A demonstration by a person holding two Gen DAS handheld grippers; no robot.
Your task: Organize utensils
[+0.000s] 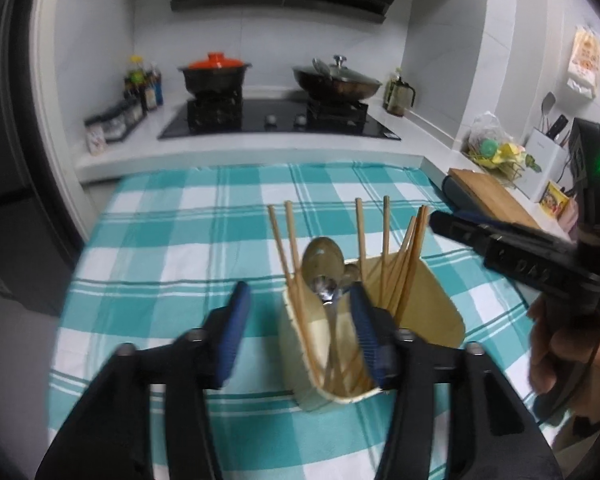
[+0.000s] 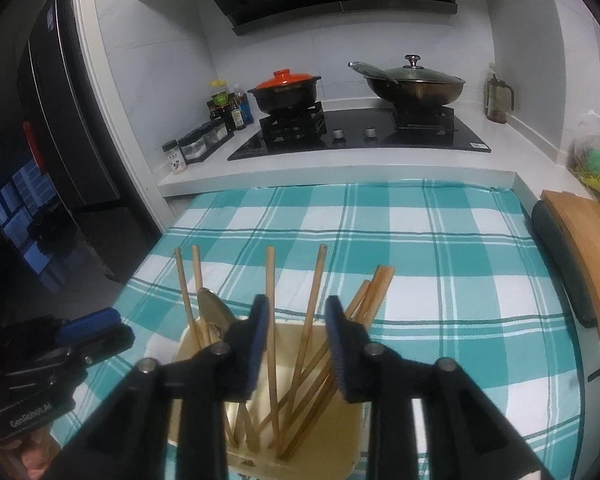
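Note:
A cream utensil holder (image 1: 332,376) stands on the teal checked cloth (image 1: 172,248). It holds several wooden chopsticks (image 1: 386,240) and a large metal spoon (image 1: 322,260) with a smaller spoon (image 1: 350,274) beside it. My left gripper (image 1: 298,300) is open, its right finger over the holder's rim, its left finger beside the holder. My right gripper (image 2: 296,320) is open above the holder (image 2: 332,440), with chopsticks (image 2: 314,300) standing between its fingers. The spoon (image 2: 212,308) shows at its left. Each gripper appears in the other's view, the right one (image 1: 512,248) and the left one (image 2: 60,352).
Behind the cloth is a hob (image 1: 276,120) with an orange-lidded pot (image 1: 216,72) and a lidded wok (image 1: 336,80). Sauce bottles (image 1: 144,84) and spice jars (image 1: 116,120) stand at left. A wooden board (image 2: 580,256) lies at the right edge. A dark fridge (image 2: 40,120) is left.

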